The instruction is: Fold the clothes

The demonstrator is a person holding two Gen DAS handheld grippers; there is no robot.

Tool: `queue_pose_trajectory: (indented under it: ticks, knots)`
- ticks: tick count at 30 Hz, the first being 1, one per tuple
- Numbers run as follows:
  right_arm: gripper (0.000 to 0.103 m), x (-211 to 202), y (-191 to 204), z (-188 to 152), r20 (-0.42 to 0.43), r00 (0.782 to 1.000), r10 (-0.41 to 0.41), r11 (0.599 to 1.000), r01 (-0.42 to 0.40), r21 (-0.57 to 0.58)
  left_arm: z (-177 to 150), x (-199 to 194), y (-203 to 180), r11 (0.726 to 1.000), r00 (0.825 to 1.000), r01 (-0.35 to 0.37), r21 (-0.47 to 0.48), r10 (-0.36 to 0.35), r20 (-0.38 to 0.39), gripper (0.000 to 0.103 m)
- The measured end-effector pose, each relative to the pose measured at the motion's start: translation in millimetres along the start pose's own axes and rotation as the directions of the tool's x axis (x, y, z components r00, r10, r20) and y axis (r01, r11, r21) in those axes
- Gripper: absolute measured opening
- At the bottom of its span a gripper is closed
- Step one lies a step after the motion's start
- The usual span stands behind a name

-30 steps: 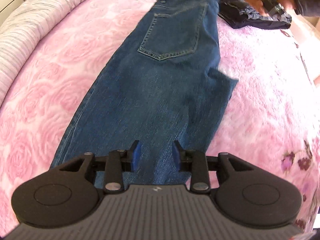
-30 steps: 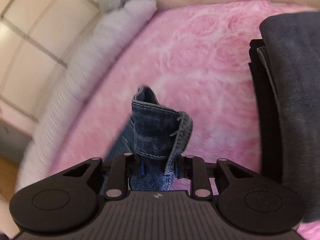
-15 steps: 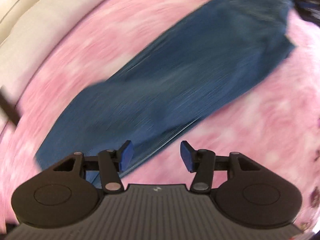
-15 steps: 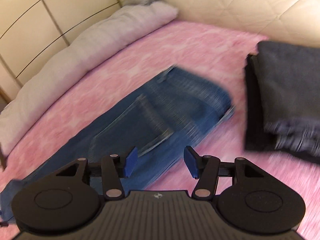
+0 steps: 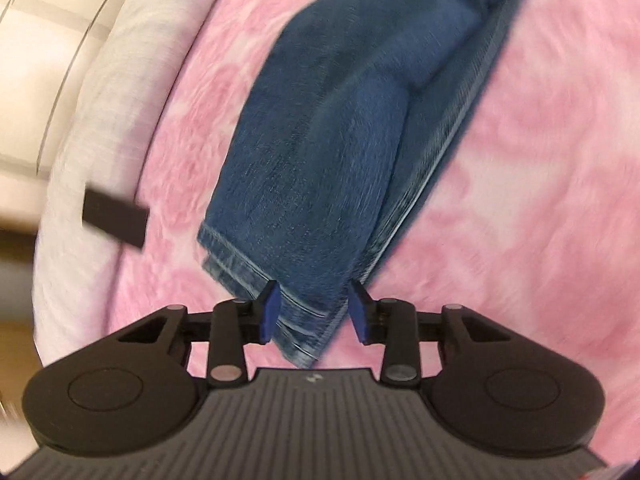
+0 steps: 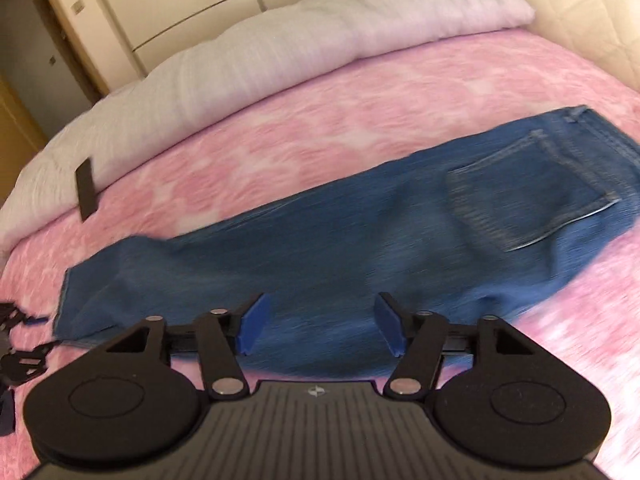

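Both views are smearing with motion, so the denim weave and stitching are hard to read. In the left wrist view the left gripper [image 5: 313,309] is closing, with the stacked hem ends of the jeans [image 5: 340,128] lying between its blue pads [image 5: 269,312]; whether the pads are pressing on the cloth I cannot tell, and the hem corner is disappearing behind the gripper body. The jeans are lying folded lengthwise on the pink blanket [image 5: 540,160], their long axis running from the hems at the gripper up and away to the right, where the top edge is cutting them off. In the right wrist view the right gripper [image 6: 318,330] is opening above the jeans [image 6: 360,248], nothing caught between its jaws. Here the jeans are stretching across the view, hems at left, waistband and back pocket [image 6: 532,188] at far right. A dark flat strip [image 6: 86,190] is sitting by the blanket's far edge against the white duvet [image 6: 300,52]; what it is I cannot tell. Black parts at the left edge are cut off.
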State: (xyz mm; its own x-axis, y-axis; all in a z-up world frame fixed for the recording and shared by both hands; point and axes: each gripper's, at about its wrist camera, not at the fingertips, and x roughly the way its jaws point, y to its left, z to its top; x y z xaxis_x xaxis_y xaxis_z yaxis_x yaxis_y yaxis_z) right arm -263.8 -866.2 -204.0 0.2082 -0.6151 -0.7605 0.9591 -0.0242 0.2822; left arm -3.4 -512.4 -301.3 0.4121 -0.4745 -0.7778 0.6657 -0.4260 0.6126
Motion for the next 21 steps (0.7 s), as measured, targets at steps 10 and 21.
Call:
queue_pose_trajectory:
  ticks: [10, 21]
  knots:
    - [0.065, 48.5, 151.6, -37.2, -0.105, 0.993, 0.060, 0.986, -0.075, -0.151, -34.5, 16.2, 15.8, 0.993, 0.987, -0.013, 0.119, -0.006, 0.161, 0.000]
    - [0.067, 79.0, 203.7, -31.2, -0.142, 0.984, 0.105, 0.960, -0.138, -0.245, -93.1, 36.8, 130.9, 0.587, 0.894, 0.445, -0.677, -0.335, 0.298, 0.044]
